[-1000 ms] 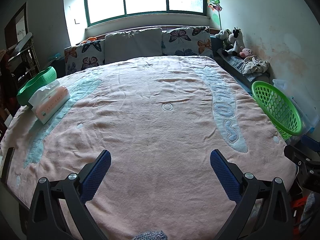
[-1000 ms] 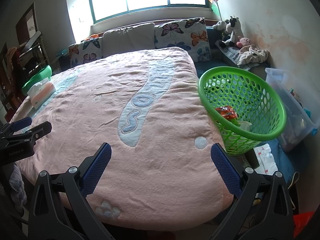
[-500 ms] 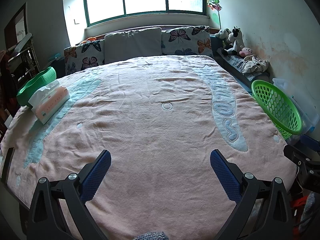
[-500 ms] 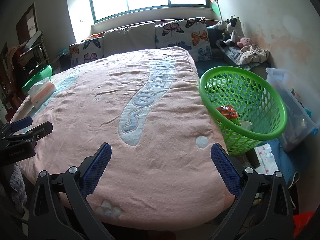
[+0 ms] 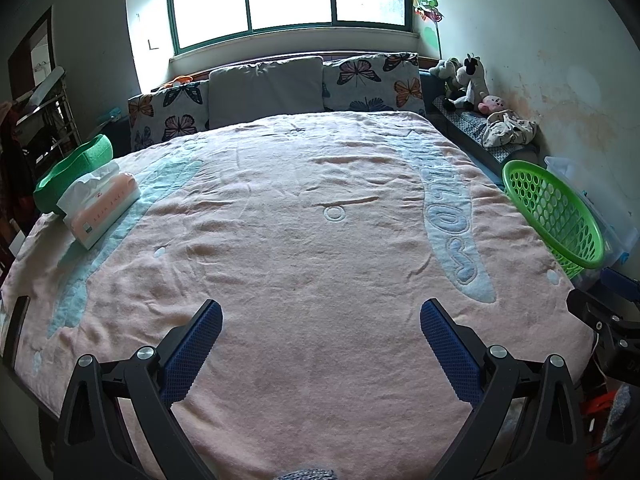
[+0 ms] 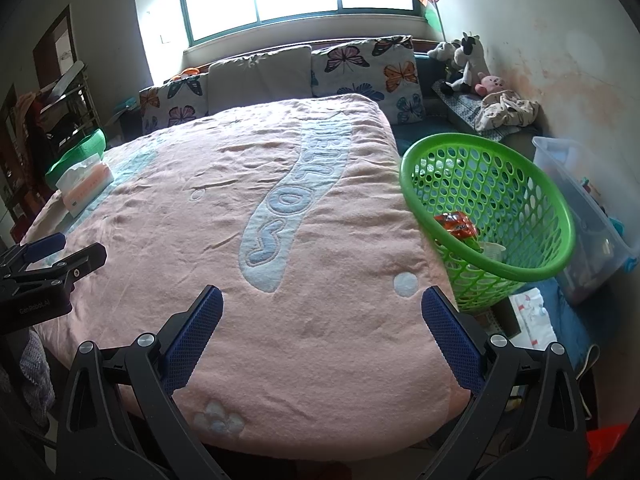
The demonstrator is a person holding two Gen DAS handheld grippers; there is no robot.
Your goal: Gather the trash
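Observation:
A green mesh basket (image 6: 520, 216) leans at the bed's right edge; it also shows in the left wrist view (image 5: 560, 216). Inside it lie an orange wrapper (image 6: 456, 224) and a white cup (image 6: 492, 249). My left gripper (image 5: 320, 320) is open and empty over the near end of the pink blanket (image 5: 312, 240). My right gripper (image 6: 322, 308) is open and empty over the blanket's (image 6: 224, 208) near right corner, left of the basket. Each gripper shows at the edge of the other's view.
A tissue pack (image 5: 100, 208) and a green bowl (image 5: 76, 168) sit at the bed's left edge. Pillows (image 5: 266, 88) line the head. Stuffed toys (image 5: 466, 80) and a clear plastic bin (image 6: 584, 216) stand along the right wall.
Both views have shifted very slightly. Both grippers stay open and empty.

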